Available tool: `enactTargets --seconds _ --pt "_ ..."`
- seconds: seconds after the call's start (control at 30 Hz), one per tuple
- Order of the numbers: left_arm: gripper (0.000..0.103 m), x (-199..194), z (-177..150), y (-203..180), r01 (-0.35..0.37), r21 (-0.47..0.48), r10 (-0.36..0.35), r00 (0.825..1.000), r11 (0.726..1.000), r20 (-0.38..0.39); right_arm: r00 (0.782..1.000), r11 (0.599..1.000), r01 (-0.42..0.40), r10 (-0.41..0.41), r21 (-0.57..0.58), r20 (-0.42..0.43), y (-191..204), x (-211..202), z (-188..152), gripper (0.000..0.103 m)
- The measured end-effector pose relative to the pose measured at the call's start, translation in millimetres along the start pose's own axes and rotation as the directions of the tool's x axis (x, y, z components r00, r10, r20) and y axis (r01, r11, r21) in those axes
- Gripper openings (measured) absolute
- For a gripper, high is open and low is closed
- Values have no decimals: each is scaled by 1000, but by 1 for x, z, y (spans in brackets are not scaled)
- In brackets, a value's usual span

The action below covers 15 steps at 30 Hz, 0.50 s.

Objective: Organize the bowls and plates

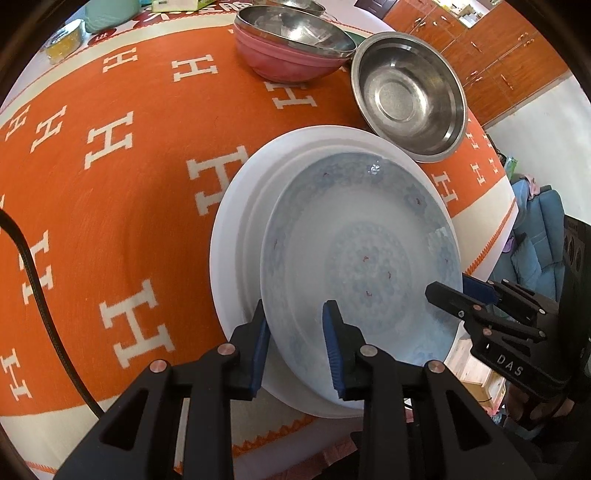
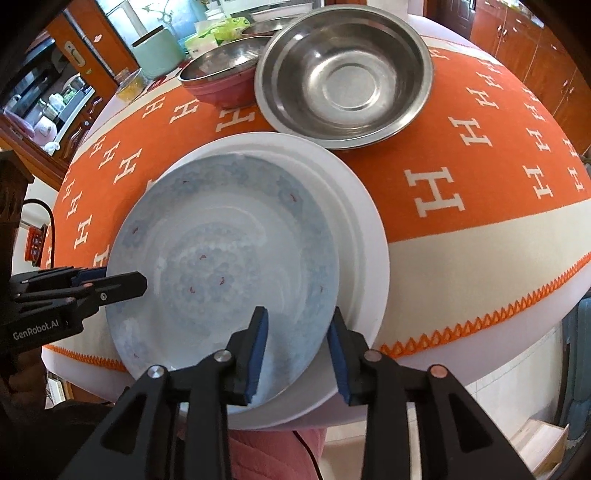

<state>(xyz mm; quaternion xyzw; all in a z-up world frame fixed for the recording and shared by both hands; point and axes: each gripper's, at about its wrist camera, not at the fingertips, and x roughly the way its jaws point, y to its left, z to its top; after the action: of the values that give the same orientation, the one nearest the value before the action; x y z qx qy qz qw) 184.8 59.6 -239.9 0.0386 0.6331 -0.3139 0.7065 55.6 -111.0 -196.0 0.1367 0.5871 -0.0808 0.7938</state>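
Observation:
A blue patterned plate [image 1: 365, 251] lies on a larger white plate [image 1: 236, 229] at the near edge of the orange tablecloth. My left gripper [image 1: 297, 347] has its jaws open on either side of the blue plate's left rim, one finger under and one over. My right gripper [image 2: 297, 350] has its jaws open on either side of the plate's right rim [image 2: 317, 295]. The blue plate [image 2: 221, 258] sits off-centre on the white plate [image 2: 365, 229]. The right gripper also shows in the left wrist view [image 1: 461, 291], the left gripper in the right wrist view [image 2: 122, 282].
A steel bowl [image 1: 406, 92] stands just behind the plates. A pink bowl [image 1: 288, 55] with a steel bowl [image 1: 295, 26] nested in it stands further back. A mint container [image 2: 159, 48] and a yellow jar [image 2: 129, 85] stand at the far edge. A black cable [image 1: 33, 280] crosses the cloth at left.

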Motion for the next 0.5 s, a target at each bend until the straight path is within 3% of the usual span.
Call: enactTargets --seconds 0.37,0.5 --pt "27 -7 -12 -5 -18 -11 19 999 1000 34 1000 1000 -2 2 -15 24 0 -8 -8 38" --pt "31 -14 -17 -10 -21 -9 21 998 1000 60 997 1000 -15 16 -15 80 -3 -21 -8 38"
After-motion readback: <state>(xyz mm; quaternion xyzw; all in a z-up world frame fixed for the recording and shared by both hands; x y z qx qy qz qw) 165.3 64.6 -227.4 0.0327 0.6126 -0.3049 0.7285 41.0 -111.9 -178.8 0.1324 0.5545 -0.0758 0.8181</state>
